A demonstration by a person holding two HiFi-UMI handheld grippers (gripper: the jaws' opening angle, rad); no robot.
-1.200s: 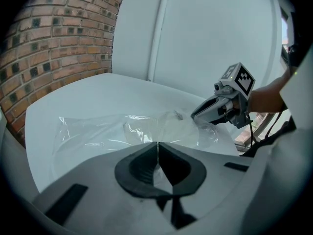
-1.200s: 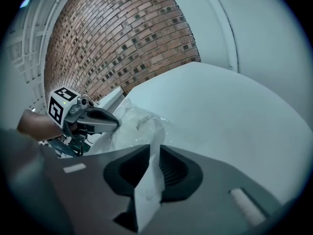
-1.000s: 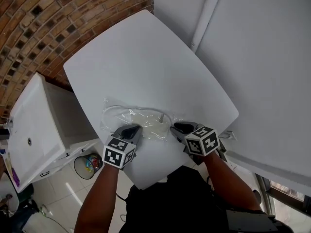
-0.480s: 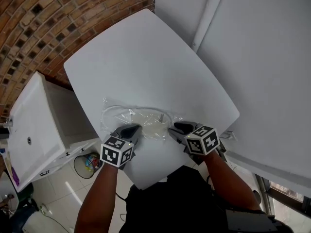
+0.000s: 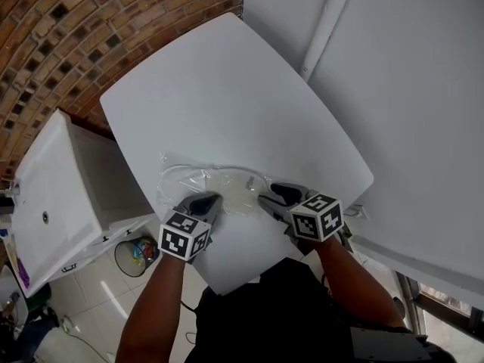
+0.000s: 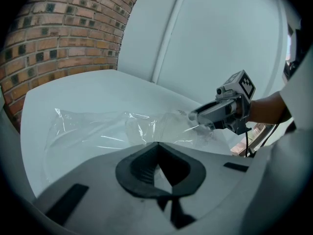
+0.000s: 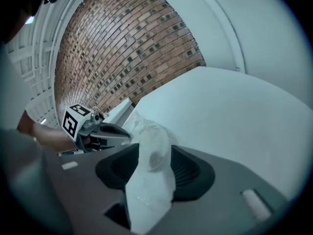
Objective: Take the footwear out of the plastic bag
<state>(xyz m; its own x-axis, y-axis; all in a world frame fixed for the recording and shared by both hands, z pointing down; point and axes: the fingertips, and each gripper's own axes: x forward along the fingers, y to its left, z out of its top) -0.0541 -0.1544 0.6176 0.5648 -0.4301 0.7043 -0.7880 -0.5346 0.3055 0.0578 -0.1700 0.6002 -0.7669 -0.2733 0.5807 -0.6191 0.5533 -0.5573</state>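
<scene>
L gripper (image 5: 206, 200) clamps plastic bag (image 5: 223, 181) edge, lower-centre (as anchor). R gripper (image 5: 265, 197) jaws just opened wide, bag end loose between, prob. for regrip.

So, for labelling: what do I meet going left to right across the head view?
White cabinet, left gripper, right gripper, whose jaws have just been opening with the plastic bag between them. The bag overlaps both, so unplaced.

The right claw (image 5: 268, 195) has just been opening its jaws, with the plastic bag (image 5: 215, 181) between them.
</scene>
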